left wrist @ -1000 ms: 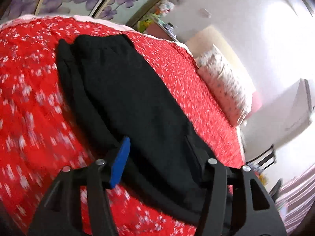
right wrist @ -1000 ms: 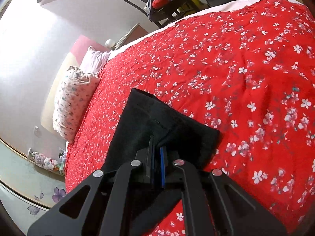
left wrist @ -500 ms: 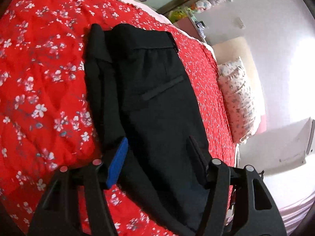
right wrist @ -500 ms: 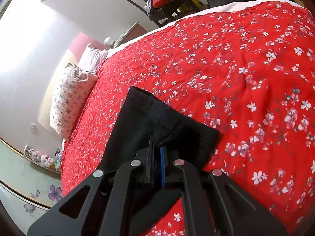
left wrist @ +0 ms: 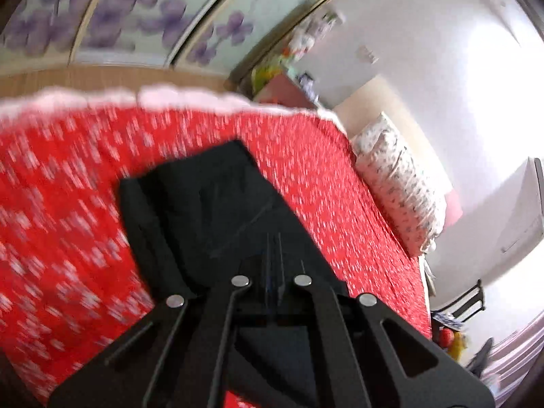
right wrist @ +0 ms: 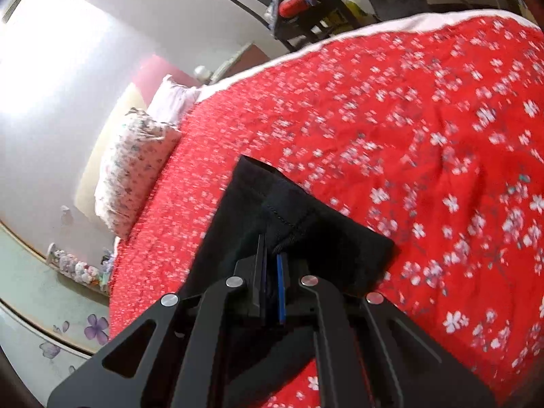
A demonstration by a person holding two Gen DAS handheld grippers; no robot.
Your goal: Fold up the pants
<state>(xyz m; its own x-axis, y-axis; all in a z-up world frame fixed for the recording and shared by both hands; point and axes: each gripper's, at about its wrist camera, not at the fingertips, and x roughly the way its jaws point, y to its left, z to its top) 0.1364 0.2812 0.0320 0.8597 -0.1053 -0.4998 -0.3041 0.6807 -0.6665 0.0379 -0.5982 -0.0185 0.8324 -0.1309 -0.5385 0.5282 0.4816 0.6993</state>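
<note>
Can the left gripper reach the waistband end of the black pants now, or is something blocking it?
Probably yes: the left gripper is shut on the black pants, and nothing lies on the cloth ahead up to the waistband end.

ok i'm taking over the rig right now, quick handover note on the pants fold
Left gripper: fingers just closed, shut on the black pants partway along the fabric.
Right gripper: shut on the pants' hem end.
Pants lie lengthwise on the red floral bedspread, one leg stacked on the other.
Done: legs laid together, both grips set.
Left: likely carry the hem toward the waistband, then flatten.
</note>
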